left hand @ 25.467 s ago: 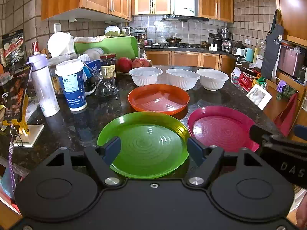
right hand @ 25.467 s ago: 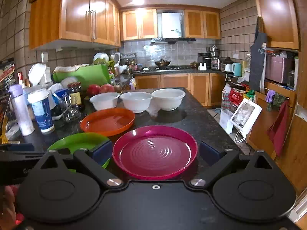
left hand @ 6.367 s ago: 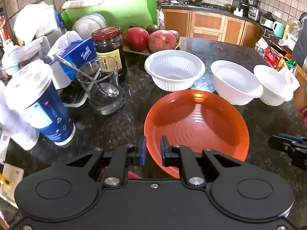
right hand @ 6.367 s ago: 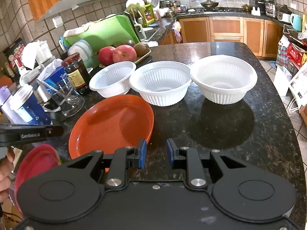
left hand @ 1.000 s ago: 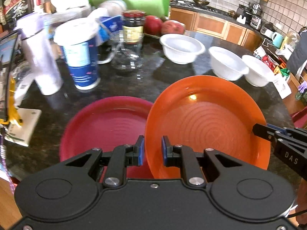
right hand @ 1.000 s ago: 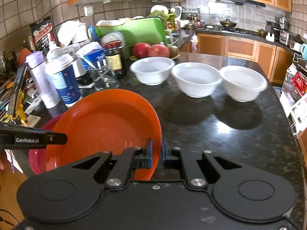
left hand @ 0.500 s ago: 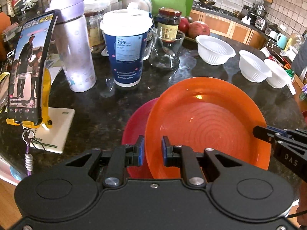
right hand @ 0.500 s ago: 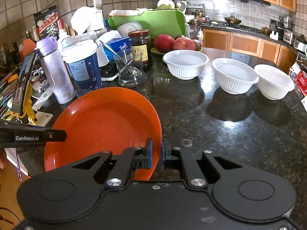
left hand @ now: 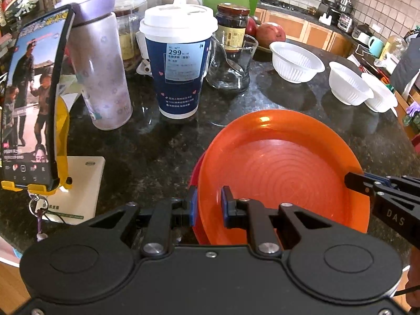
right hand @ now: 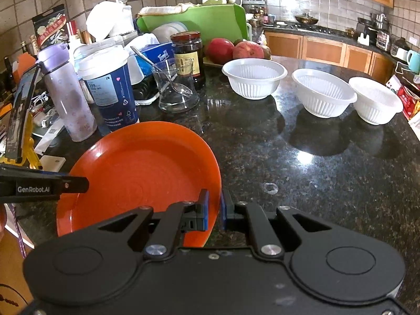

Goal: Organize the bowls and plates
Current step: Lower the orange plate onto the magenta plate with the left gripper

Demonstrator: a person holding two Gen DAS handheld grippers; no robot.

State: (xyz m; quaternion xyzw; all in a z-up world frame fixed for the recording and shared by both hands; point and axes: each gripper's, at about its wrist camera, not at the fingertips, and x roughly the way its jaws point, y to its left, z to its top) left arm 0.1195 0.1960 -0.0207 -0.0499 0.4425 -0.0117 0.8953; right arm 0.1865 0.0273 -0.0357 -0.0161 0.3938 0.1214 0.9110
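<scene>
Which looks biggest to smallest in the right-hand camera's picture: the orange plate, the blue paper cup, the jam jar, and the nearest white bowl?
1. orange plate, though it sits closest to the camera.
2. blue paper cup.
3. nearest white bowl, about level with the cup; hard to separate.
4. jam jar, partly hidden behind the glass.

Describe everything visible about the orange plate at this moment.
The round orange plastic plate is glossy, with a raised rim and concentric rings moulded into its base. Both tongs grip its rim: the left tongs at its near edge, the right tongs at the opposite side. It sits almost squarely over a red plate on the dark granite counter.
</scene>
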